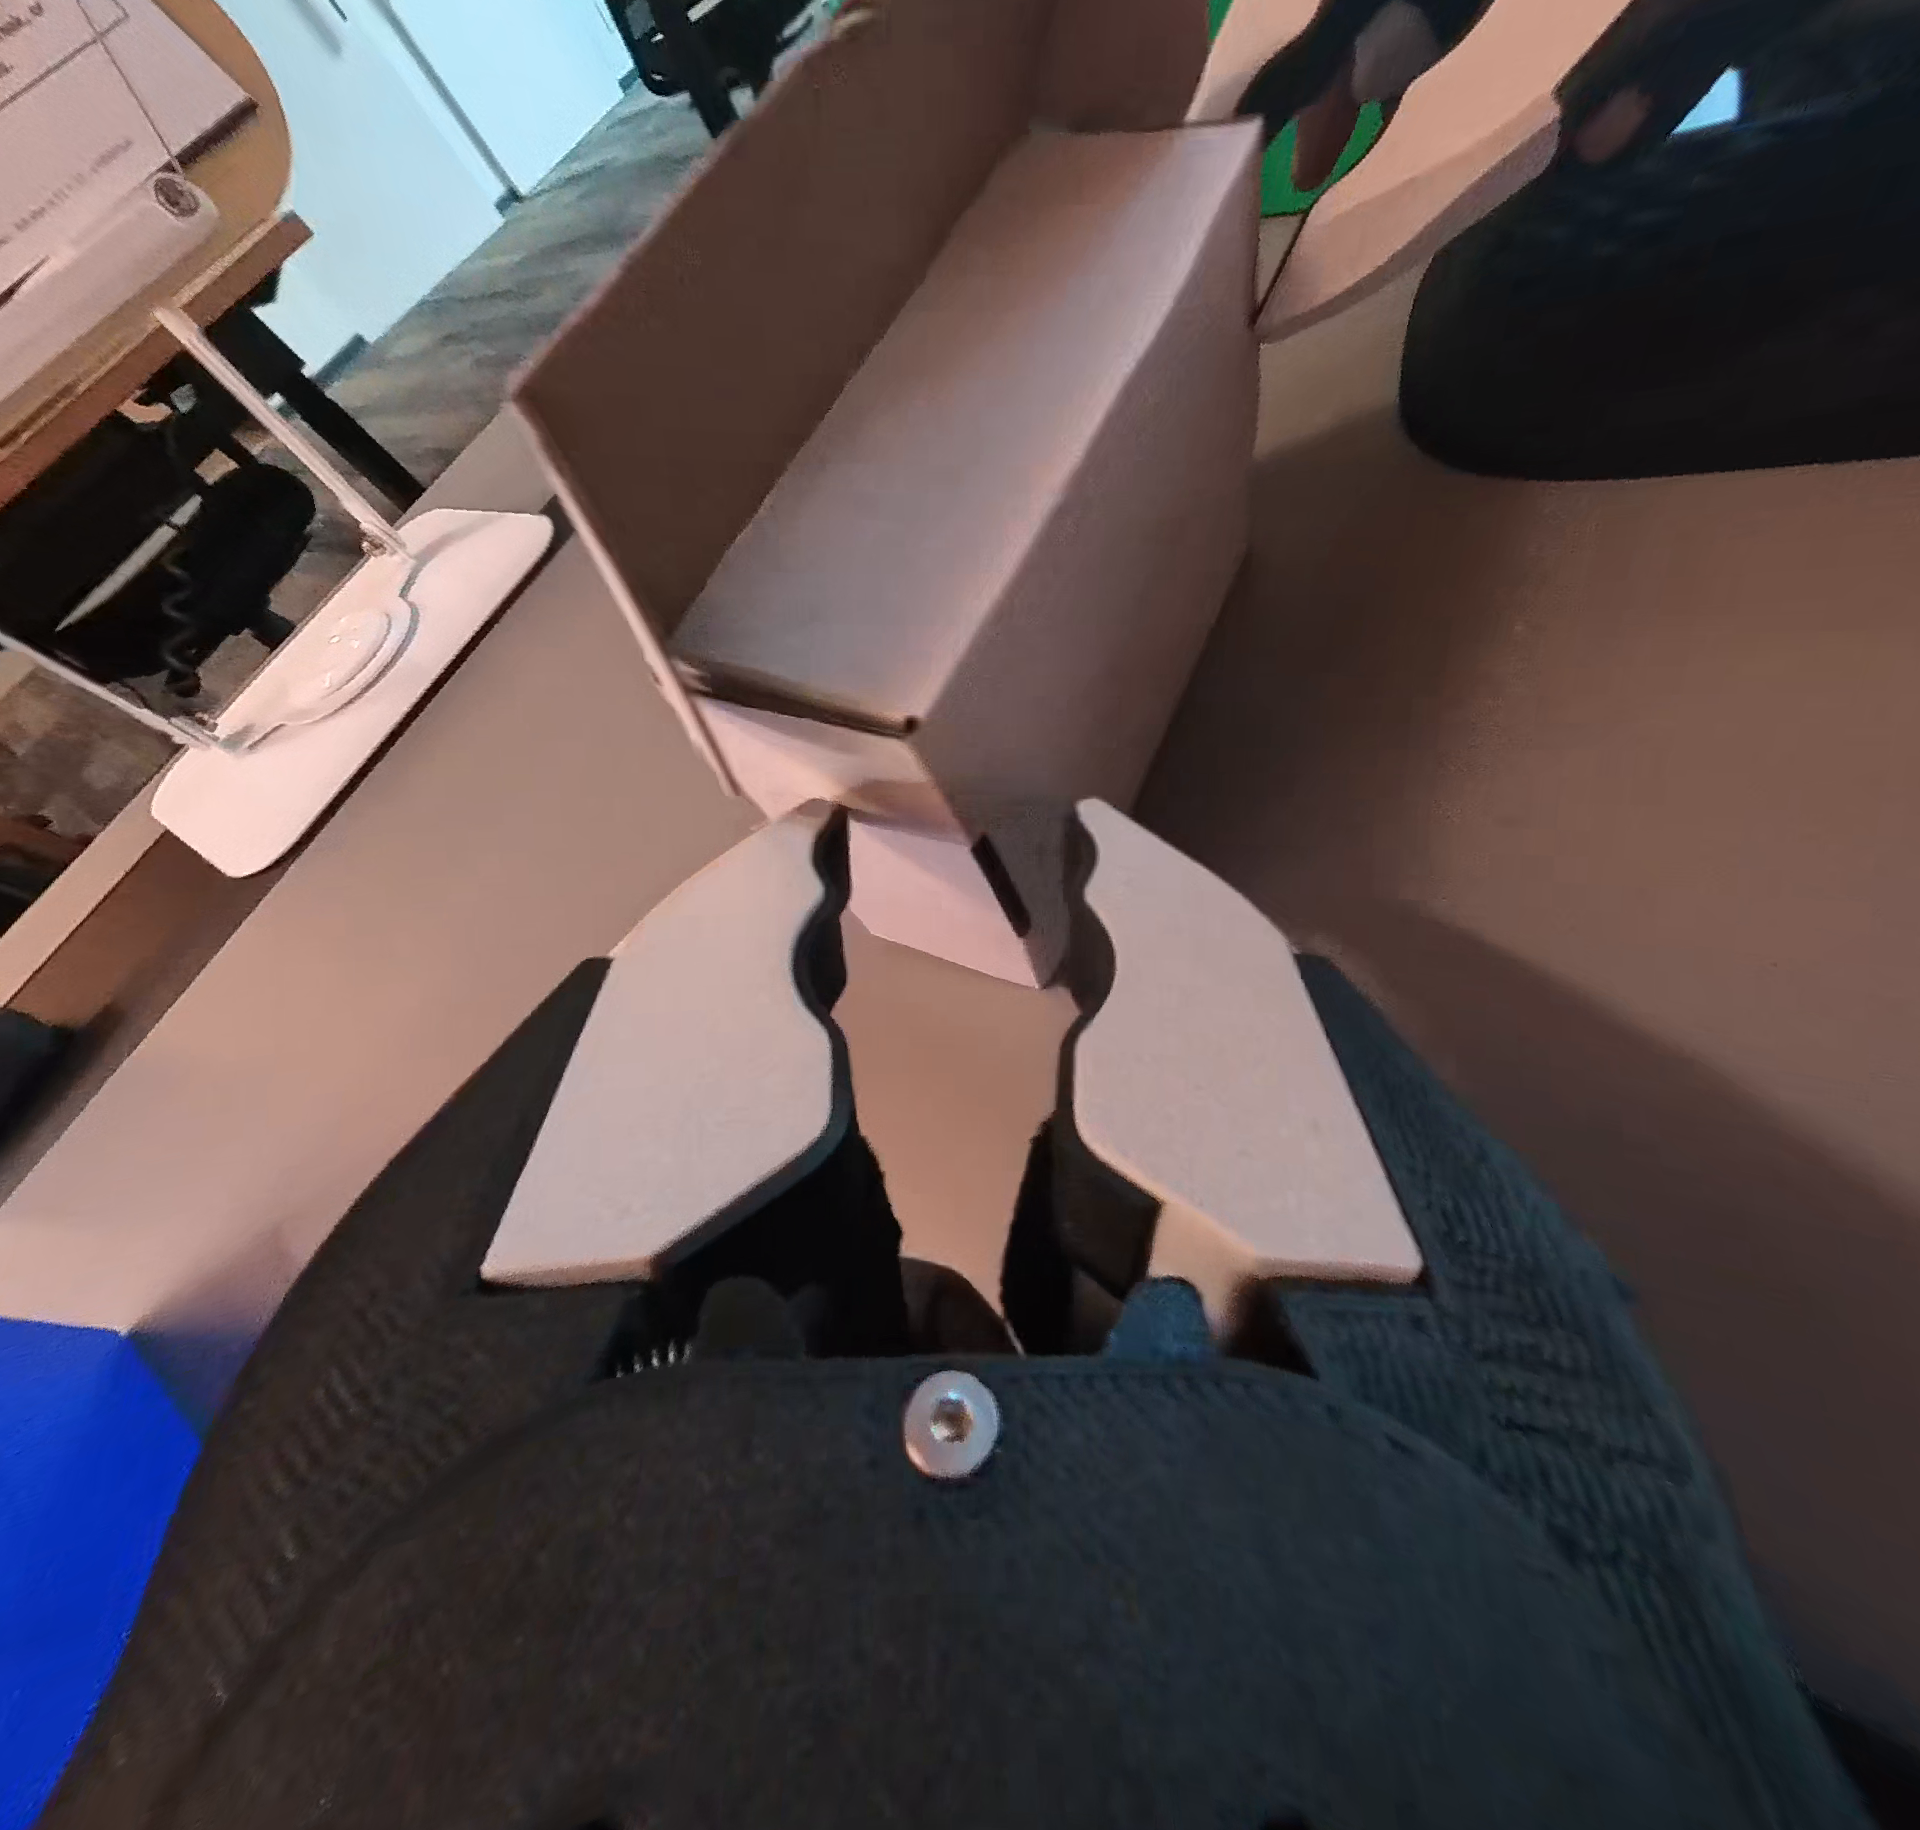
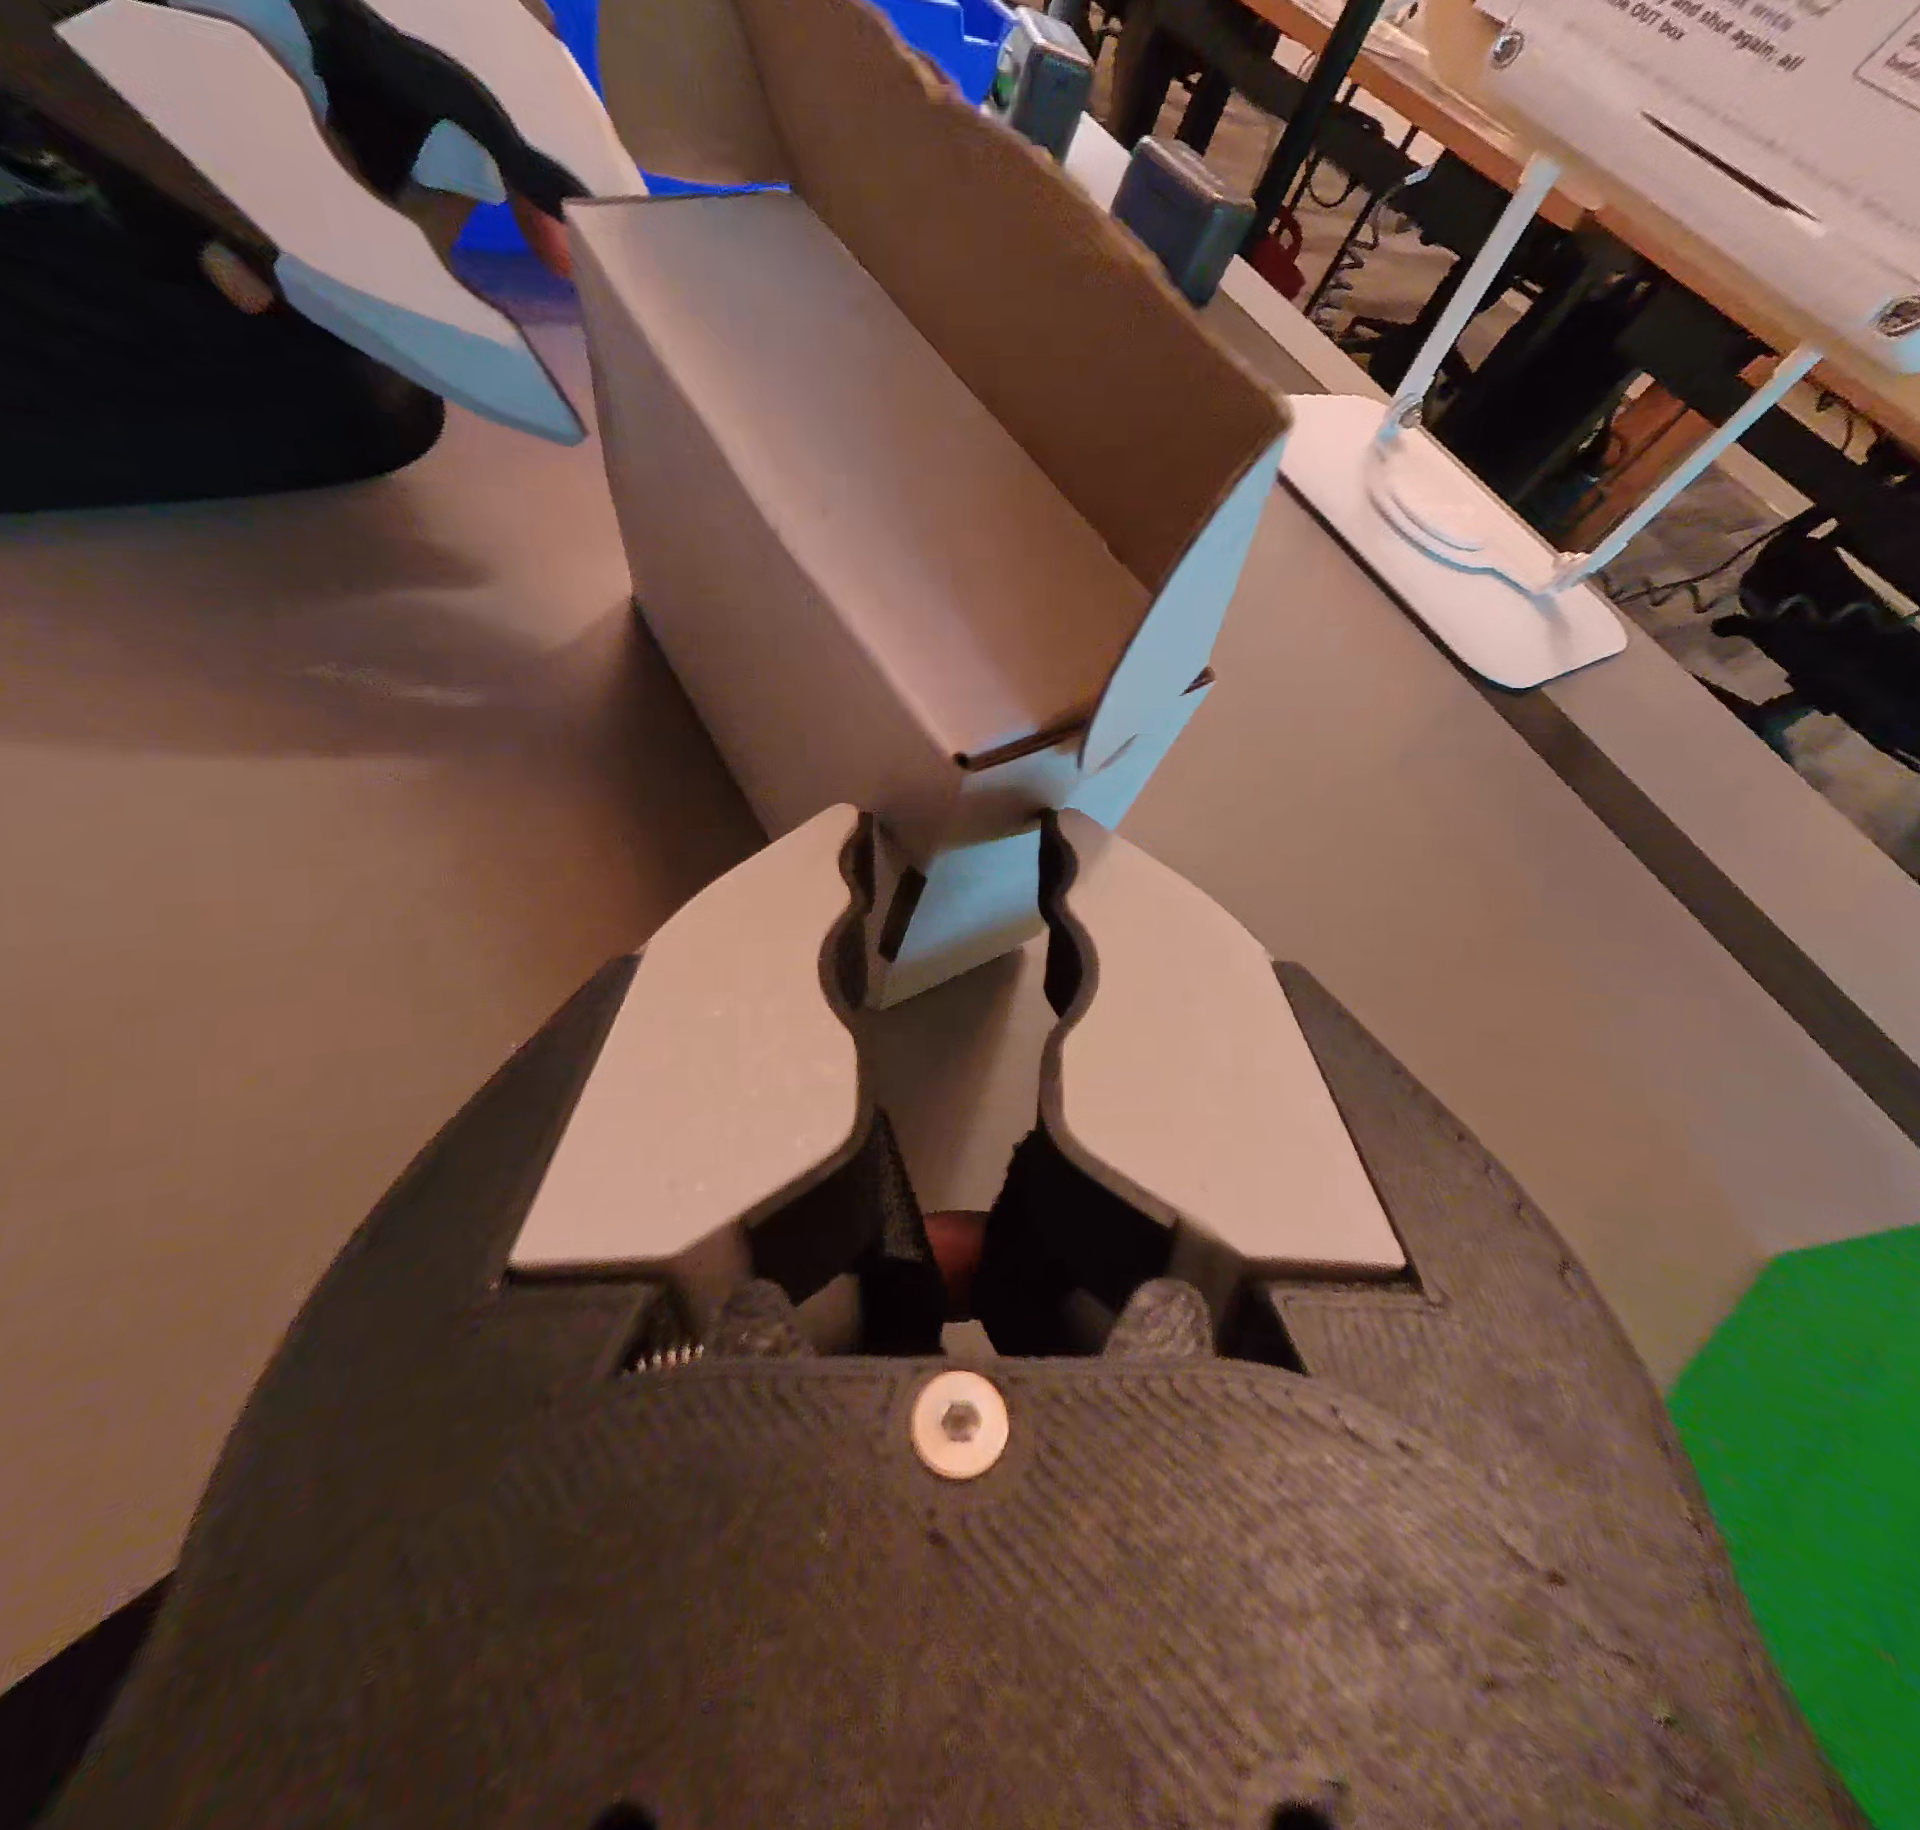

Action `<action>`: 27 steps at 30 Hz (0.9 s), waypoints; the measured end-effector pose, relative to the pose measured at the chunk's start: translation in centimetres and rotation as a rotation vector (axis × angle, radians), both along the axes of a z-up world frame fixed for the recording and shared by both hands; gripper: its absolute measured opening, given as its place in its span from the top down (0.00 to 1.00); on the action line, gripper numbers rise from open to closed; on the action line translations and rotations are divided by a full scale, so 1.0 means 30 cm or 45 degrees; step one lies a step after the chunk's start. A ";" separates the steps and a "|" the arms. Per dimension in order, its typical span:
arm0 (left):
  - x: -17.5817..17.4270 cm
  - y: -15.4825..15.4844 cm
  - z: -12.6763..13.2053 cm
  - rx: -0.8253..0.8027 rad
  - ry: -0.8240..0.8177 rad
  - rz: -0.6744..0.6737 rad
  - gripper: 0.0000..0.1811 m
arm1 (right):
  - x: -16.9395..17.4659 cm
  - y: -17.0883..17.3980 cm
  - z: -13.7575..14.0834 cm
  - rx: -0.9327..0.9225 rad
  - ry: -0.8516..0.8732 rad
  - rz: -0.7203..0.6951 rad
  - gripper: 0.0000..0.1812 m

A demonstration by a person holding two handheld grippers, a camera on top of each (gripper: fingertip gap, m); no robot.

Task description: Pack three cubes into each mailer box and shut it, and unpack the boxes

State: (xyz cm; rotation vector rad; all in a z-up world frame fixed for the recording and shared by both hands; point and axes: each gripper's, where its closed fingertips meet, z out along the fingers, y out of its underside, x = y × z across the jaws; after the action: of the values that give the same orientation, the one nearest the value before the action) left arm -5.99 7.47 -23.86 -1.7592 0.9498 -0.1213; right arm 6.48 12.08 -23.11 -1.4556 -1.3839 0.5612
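Left wrist view: my left gripper [image 1: 951, 907] and right gripper [image 2: 951, 907] each pinch an end flap of the brown cardboard mailer box [image 1: 935, 450]; lid open, no cubes visible; I judge closing remains.

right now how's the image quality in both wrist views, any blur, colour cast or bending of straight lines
Left wrist view: pinkish warm cast over the mailer box and table; the other tongs top right are motion-blurred; wide-angle bending tilts the room. Right wrist view: cooler, greyer light, the box sharp near the right tongs, soft shadows on the table, the sign stand curved by the lens.
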 end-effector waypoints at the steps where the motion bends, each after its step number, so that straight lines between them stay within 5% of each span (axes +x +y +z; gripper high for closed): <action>1: 0.003 0.003 -0.004 0.010 -0.001 -0.002 0.77 | 0.000 0.002 -0.003 0.013 -0.006 -0.003 0.82; 7: -0.051 0.039 0.070 0.190 -0.098 0.150 0.66 | 0.020 0.032 0.073 0.180 0.154 -0.072 0.71; 13: 0.014 0.015 0.125 0.354 -0.057 0.047 0.69 | 0.005 0.005 0.116 0.445 0.162 -0.054 0.79; 27: 0.027 0.039 0.136 0.309 -0.099 0.063 0.69 | 0.003 0.020 0.131 0.391 0.199 -0.083 0.86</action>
State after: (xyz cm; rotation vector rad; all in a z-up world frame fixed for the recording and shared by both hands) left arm -5.16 8.65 -19.78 -1.5415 0.8281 -0.0403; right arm 6.57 12.67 -19.18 -1.1793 -1.2337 0.3916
